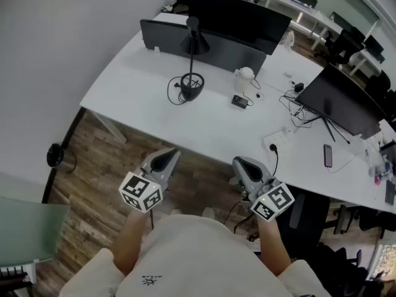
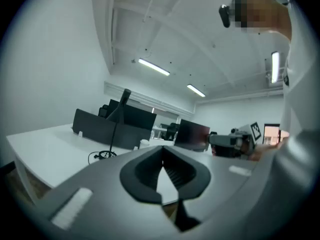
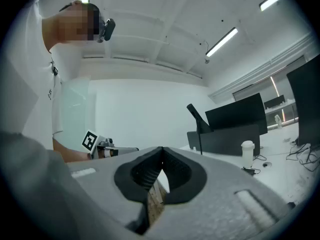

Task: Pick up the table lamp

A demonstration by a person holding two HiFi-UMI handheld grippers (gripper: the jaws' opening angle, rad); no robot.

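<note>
The black table lamp point(image 1: 192, 57) stands toward the back of the white table point(image 1: 142, 98), with a thin upright pole, a tilted head and a round base ringed by its black cord. It also shows far off in the left gripper view as the lamp point(image 2: 116, 126) and in the right gripper view as the lamp point(image 3: 200, 129). My left gripper point(image 1: 166, 161) and right gripper point(image 1: 242, 165) hover side by side in front of the table's near edge, over the wood floor. Both are shut with nothing between the jaws, as seen on the left gripper point(image 2: 162, 159) and the right gripper point(image 3: 161, 159).
A black partition point(image 1: 210, 45) and monitors point(image 1: 238, 14) stand behind the lamp. A white bottle point(image 1: 245, 76), a small black device point(image 1: 240, 101), cables point(image 1: 297, 107), a power strip point(image 1: 276, 140) and a phone point(image 1: 327, 155) lie to the right. Another monitor point(image 1: 343, 104) sits at far right.
</note>
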